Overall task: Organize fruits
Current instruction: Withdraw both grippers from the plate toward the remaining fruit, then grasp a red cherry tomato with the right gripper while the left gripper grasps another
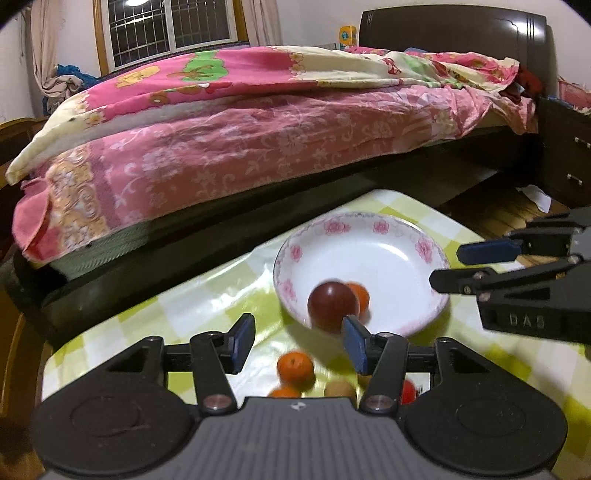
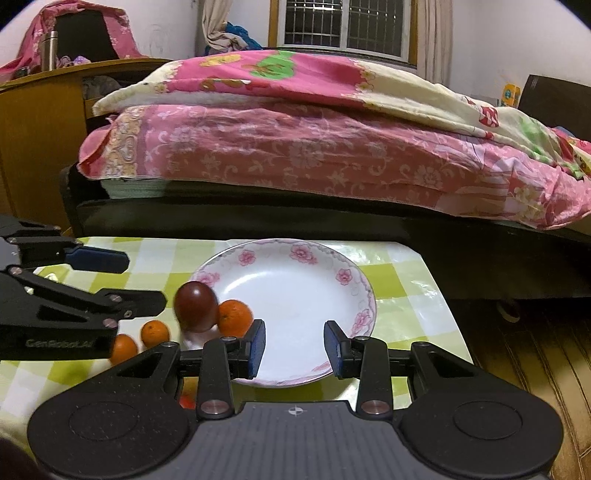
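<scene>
Both wrist views face the bed (image 1: 258,122), sharing the plate (image 2: 295,258).

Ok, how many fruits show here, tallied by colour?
Orange fruits: 3
Dark red fruit: 1
Bright red fruit: 1
Tan fruit: 1
Total: 6 in view; the left gripper may hide more near the tan one.

Home bedroom: bed (image 2: 314,147) with pink floral quilt, barred window (image 2: 343,26), curtains, wooden headboard (image 1: 454,33).
</scene>
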### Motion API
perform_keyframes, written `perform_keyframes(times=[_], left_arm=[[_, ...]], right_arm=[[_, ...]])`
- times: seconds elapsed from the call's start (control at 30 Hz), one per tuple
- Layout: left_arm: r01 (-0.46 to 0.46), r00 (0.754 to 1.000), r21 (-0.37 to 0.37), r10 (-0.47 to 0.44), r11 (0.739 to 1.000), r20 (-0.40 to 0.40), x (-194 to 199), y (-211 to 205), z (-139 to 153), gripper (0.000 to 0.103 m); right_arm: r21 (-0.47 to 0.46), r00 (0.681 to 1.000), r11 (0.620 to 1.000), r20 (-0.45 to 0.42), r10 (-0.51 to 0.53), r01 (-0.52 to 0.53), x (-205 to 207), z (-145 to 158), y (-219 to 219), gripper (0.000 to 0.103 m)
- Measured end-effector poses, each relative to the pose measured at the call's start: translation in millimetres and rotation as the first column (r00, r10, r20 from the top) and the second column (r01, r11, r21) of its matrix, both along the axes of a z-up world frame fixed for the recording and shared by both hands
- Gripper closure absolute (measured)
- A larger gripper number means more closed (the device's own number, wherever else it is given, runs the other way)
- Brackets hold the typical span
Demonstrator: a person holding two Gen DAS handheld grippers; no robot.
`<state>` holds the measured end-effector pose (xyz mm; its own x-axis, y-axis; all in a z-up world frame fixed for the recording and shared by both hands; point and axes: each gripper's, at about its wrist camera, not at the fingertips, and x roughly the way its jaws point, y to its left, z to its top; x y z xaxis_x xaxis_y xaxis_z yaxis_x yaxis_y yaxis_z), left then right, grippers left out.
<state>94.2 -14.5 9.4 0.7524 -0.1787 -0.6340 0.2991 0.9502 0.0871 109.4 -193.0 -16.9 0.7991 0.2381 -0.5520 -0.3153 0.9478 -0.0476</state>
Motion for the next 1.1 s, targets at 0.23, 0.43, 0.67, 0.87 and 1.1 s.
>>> perform_keyframes(times=[0.23,0.43,0.67,0.87,1.1], left_arm=[[-0.006,0.999,-0.014,0.006,1.0,-0.035,-29.6,16.3,2.4,0.043],[-0.004,0.997,-0.022,0.002,1.0,-0.071,-40.8,25.4,-8.8,0.043],[0.048,0.996,-0.036,-0.05,0.998,-0.076,-48.3,22.8,-12.5,0.043],[0.089,0.991,-0.018,-0.09,0.996,-0.095,-48.0,20.5,-21.7,0.043],[0.13,0.983,-0.007,-0.13,0.991,-0.133,-46.0,18.0,-34.0,0.044]], right_arm=[[-0.004,0.999,1.0,-0.022,0.023,-0.023,-25.3,0.3,8.7,0.068],[0.002,0.998,1.0,-0.064,0.03,-0.03,-43.1,0.4,14.5,0.067],[-0.017,0.992,0.999,-0.121,0.041,-0.043,-60.5,-10.6,20.6,0.067],[-0.006,0.985,0.997,-0.153,0.081,-0.083,-55.6,-19.7,30.8,0.067],[-0.019,0.977,0.991,-0.174,0.124,-0.129,-45.3,-29.7,41.4,0.067]])
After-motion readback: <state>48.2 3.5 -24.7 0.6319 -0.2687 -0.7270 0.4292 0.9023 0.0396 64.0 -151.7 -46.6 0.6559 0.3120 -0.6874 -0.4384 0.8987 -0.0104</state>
